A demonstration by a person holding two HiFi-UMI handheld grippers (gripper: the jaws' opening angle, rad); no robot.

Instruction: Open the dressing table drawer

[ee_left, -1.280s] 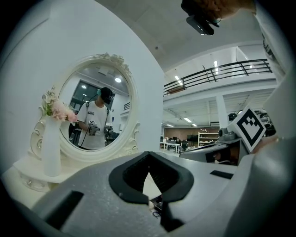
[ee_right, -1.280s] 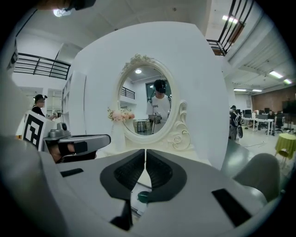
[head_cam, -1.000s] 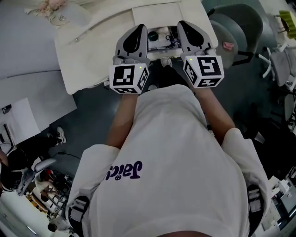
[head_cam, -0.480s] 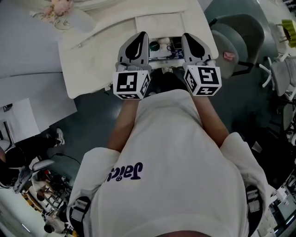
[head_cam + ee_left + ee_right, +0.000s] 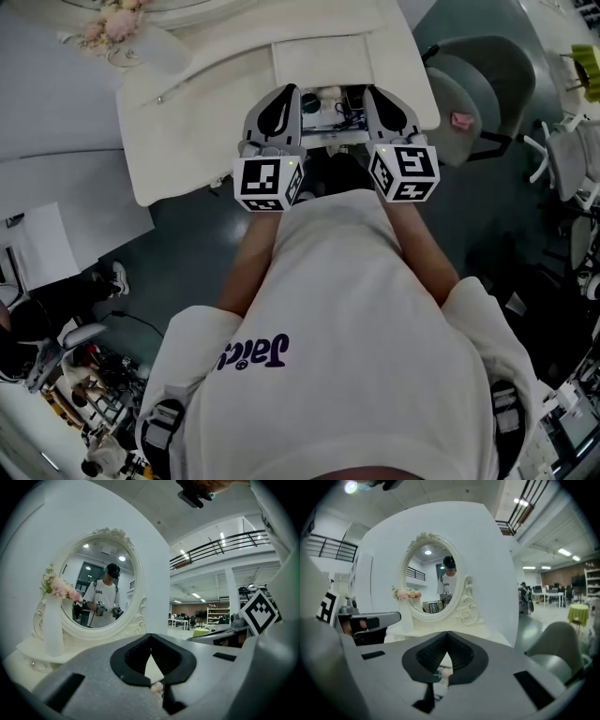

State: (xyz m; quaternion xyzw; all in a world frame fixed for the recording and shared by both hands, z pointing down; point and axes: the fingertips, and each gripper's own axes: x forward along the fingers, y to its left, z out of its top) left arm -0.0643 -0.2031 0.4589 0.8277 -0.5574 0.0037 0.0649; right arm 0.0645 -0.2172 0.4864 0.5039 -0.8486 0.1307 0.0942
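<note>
Left gripper (image 5: 151, 637): jaws fully closed, tips meeting, nothing between them. Right gripper (image 5: 447, 634): same, closed and empty. Head view puts both over the near edge of the drawer (image 5: 330, 105), left gripper at its left end, right gripper at its right end; can't tell whether either touches it. The drawer is centred in the cream dressing table (image 5: 216, 103) and stands pulled out toward the person, long axis running left-right. Inside are small items (image 5: 328, 96), too small to identify. The oval mirror (image 5: 98, 585) stands at the far side.
</note>
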